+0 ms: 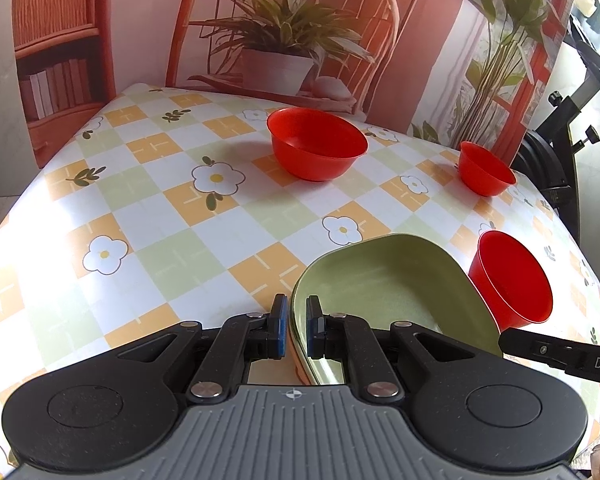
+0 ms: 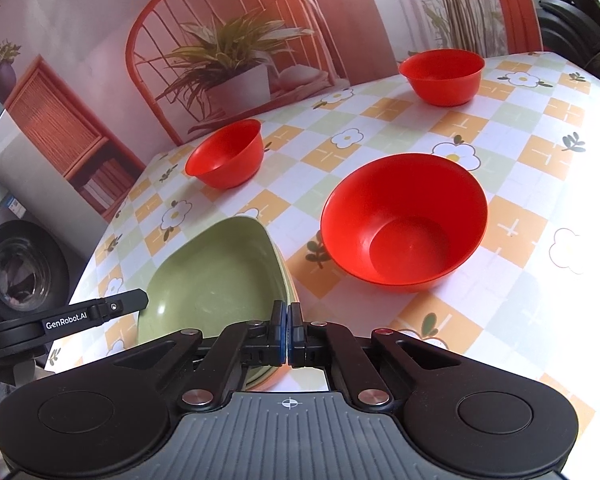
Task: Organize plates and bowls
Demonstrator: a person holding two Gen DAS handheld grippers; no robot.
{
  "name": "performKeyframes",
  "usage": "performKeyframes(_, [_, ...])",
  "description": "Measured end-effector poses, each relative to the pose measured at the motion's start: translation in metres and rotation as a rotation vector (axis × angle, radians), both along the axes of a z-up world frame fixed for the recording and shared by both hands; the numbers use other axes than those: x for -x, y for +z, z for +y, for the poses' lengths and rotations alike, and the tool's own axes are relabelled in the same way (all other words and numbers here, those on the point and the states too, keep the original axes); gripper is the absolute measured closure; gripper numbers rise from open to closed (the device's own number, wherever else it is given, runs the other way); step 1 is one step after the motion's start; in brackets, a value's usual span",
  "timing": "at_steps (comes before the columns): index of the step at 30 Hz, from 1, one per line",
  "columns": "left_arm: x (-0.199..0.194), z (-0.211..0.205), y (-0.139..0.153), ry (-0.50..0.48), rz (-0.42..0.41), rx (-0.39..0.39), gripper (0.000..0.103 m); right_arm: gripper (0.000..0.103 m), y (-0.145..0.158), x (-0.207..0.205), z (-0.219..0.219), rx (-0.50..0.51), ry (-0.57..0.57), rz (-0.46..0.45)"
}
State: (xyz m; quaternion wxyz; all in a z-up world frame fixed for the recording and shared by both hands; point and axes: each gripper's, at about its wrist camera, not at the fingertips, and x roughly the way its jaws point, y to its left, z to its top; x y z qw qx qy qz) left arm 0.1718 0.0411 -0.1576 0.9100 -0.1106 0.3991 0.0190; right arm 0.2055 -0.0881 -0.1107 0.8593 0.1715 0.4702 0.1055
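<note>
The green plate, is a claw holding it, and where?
Yes. The left claw pinches the green plate by its near rim. The right claw is shut, holding nothing.

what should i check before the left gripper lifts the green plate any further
1. Left gripper pinching the rim of the green squarish plate: ok, pads either side of the rim.
2. Right gripper out of the way: ok, shut and empty beside the plate.
3. Nearest red plastic bowl apart from the plate: ok.
4. Two far red bowls upright: ok.
5. Something orange under the plate's rim: cannot tell what.
6. Checked tablecloth flat: ok.
</note>
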Motion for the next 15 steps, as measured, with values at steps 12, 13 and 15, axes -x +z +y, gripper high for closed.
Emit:
performKeyframes(12, [0.001,0.003,-0.001,0.011,-0.002,0.007,0.093,0.101,-0.001,-0.001,-0.003,-0.028,-0.006,0.006])
performKeyframes(13, [0.001,0.004,0.001,0.012,-0.005,0.008,0.093,0.1,0.004,-0.002,-0.006,-0.036,-0.013,-0.018])
performKeyframes(15, [0.001,0.006,0.004,0.016,-0.012,0.012,0.093,0.099,0.017,-0.004,-0.014,-0.043,-0.037,-0.072])
